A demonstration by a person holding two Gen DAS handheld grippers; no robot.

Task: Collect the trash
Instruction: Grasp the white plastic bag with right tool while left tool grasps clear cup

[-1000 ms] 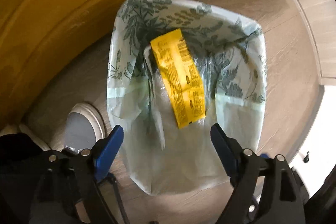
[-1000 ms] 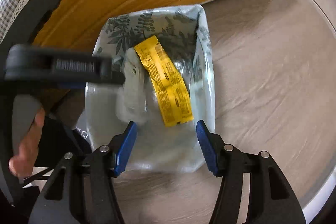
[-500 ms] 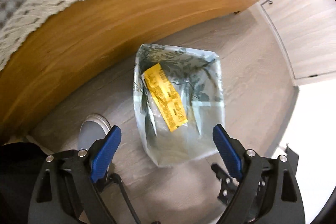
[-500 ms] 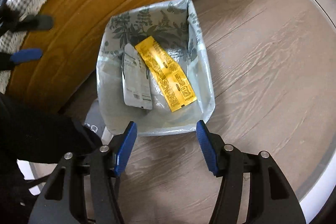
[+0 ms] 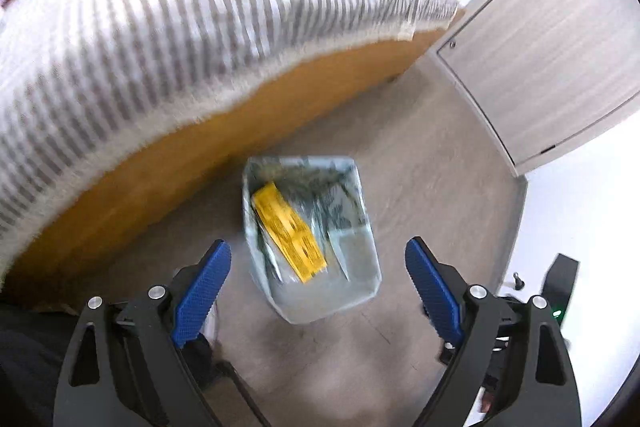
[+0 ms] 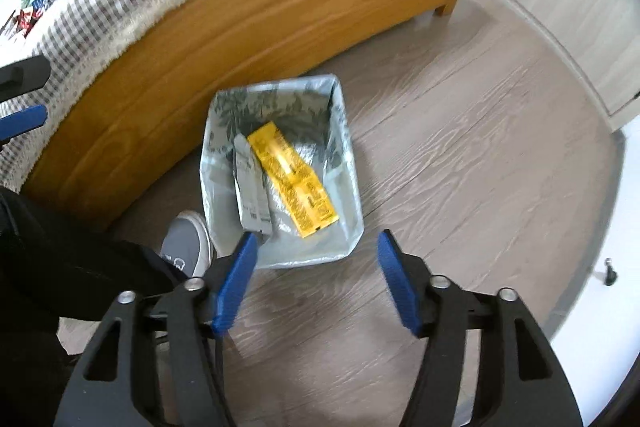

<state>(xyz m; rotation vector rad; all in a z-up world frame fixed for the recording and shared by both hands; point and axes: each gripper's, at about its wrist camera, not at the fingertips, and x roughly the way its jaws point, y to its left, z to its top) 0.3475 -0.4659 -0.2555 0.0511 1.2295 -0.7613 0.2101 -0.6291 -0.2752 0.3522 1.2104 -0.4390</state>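
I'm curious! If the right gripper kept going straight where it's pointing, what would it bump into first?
Probably the near rim of the bag on the floor; the right gripper, jaws opening and empty, points steeply down at it. Depth is unclear.

the bag (image 6: 280, 247) stands on the floor (image 6: 460, 187) just beside the bed frame (image 6: 240, 27), two wrappers (image 6: 292, 175) side by side in it, a shoe (image 6: 186, 243) at its left.

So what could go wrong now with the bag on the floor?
1. The pale green leaf-print trash bag stands open on the wood floor with soft sides, so it might slump or tip.
2. The person's grey shoe is right beside it and could kick it.
3. The yellow wrapper and grey pouch lie loose inside, so a tip could spill them.
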